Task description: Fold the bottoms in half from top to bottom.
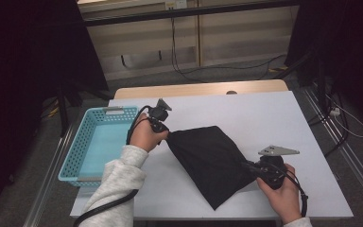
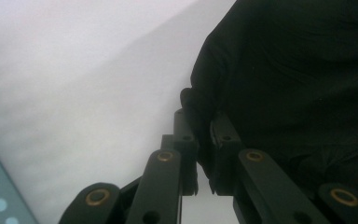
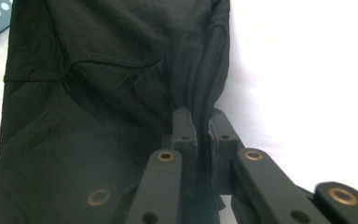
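Observation:
A black cloth [image 1: 210, 158] lies spread on the white table [image 1: 264, 118], folded into a roughly pointed shape. My left gripper [image 1: 166, 134] is shut on the cloth's upper left corner, held in a hand with a grey sleeve. In the left gripper view the cloth [image 2: 289, 84] hangs from between the pinched jaws of the left gripper [image 2: 204, 135]. My right gripper [image 1: 250, 166] is shut on the cloth's right edge. In the right gripper view a bunched fold of the cloth [image 3: 98, 93] runs between the jaws of the right gripper [image 3: 203, 123].
A light blue perforated basket [image 1: 99, 142] stands at the table's left edge, close to my left hand. A wooden strip [image 1: 203, 88] runs along the far edge of the table. Cables [image 1: 194, 71] trail on the floor beyond.

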`<state>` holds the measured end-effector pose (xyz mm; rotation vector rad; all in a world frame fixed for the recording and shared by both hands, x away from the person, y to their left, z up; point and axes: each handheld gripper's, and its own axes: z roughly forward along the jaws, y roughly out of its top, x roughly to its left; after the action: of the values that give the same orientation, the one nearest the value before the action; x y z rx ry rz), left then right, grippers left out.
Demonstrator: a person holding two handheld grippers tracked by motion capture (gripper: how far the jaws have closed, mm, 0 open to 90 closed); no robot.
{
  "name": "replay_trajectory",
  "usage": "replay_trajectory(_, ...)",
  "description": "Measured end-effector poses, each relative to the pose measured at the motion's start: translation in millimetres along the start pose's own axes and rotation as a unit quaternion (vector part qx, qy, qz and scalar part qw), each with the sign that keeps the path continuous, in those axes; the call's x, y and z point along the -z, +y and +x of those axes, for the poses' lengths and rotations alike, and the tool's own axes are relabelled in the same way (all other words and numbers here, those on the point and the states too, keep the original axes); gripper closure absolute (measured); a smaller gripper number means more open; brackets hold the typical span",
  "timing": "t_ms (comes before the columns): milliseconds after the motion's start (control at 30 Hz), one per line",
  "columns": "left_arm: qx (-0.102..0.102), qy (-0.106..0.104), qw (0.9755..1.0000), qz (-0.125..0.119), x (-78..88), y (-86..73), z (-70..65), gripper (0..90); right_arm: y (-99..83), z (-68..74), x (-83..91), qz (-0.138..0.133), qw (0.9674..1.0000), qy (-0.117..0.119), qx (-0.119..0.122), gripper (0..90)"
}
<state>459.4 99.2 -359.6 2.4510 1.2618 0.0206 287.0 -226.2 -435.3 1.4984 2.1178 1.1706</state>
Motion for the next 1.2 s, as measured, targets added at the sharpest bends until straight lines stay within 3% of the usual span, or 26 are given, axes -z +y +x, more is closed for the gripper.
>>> replay_trajectory(533, -0.008, 0.014, 0.9998, 0.010, 29.9, 4.4, 7.4, 83.8, 7.7, 16.5, -3.5, -0.023, 0.9996, 0.003, 0.017, 83.7)
replay_trajectory(900, -0.009, 0.030, 0.9987, 0.041, 41.6, 11.3, 11.8, 83.8, 10.4, 28.6, -8.6, -0.027, 0.9992, 0.011, 0.027, 83.7)
replay_trajectory(1200, -0.003, 0.028, 0.9982, 0.054, 56.9, 17.7, 14.2, 83.9, 13.6, 33.5, -9.8, -0.036, 0.9988, 0.017, 0.029, 83.7)
